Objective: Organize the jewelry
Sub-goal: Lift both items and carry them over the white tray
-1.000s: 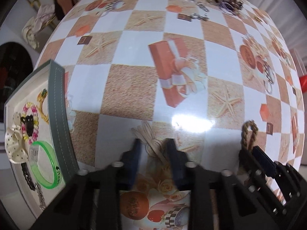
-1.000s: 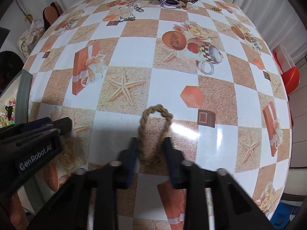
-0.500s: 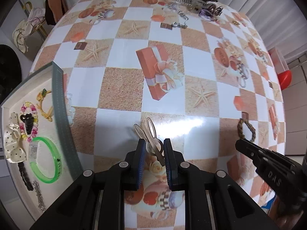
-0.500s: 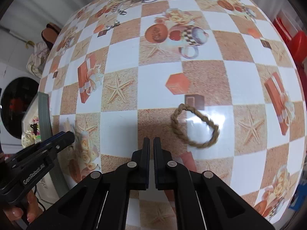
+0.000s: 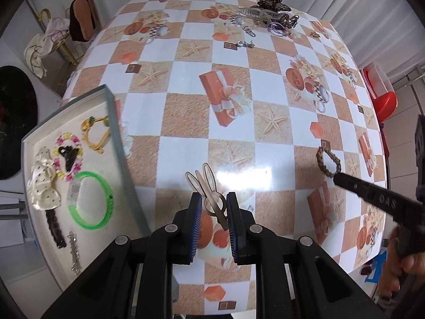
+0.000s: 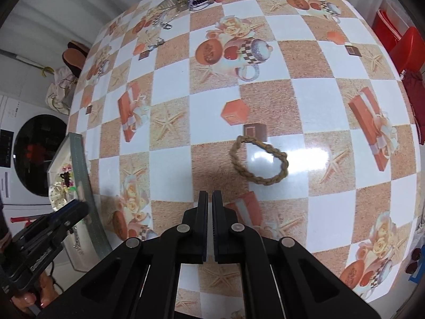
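Observation:
My left gripper is shut on a beige metal hair clip, held clear above the checkered tablecloth. Left of it, a grey-rimmed tray holds a green bangle, a dotted cream bow, a flower bracelet and other pieces. My right gripper is shut with nothing between its fingers. A braided tan ring lies flat on the table just ahead and right of it, untouched. The left wrist view shows the same ring beside the right gripper's tip.
A pile of clips, chains and hair ties lies at the table's far end. A red stool stands past the right edge. Beyond the left edge are a washing machine and a chair with a bag.
The left gripper rose, lifting the hair clip off the table. The right gripper shut empty and shifted left, off the braided ring, which now lies rounded on the table.

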`<move>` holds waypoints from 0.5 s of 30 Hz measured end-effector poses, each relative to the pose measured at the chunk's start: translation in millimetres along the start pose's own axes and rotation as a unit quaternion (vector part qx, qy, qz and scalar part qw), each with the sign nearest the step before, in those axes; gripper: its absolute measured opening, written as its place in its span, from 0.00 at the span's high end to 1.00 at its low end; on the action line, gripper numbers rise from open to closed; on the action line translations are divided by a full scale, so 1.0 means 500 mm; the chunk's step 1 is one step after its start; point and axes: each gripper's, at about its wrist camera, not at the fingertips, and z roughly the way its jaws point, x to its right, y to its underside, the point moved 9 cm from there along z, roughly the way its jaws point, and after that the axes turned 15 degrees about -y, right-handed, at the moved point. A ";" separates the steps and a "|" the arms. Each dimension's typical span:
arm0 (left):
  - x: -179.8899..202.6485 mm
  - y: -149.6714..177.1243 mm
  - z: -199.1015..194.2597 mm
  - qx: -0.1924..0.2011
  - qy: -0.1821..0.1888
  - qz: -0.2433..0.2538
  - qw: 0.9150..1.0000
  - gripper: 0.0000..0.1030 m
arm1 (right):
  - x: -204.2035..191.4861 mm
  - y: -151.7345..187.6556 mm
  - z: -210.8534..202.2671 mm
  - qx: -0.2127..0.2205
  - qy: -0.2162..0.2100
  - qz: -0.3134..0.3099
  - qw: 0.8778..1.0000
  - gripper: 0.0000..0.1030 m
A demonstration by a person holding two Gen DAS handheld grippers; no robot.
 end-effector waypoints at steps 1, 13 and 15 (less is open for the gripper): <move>-0.006 0.004 -0.003 0.000 -0.002 -0.001 1.000 0.76 | 0.005 -0.004 0.001 0.001 0.009 0.000 1.000 0.96; -0.054 0.037 -0.011 -0.008 -0.019 -0.021 1.000 0.76 | 0.047 -0.028 0.075 -0.044 0.092 -0.071 0.992 0.69; -0.060 0.043 -0.011 -0.010 -0.020 -0.025 0.999 0.76 | 0.047 -0.026 0.076 -0.048 0.106 -0.082 0.990 0.94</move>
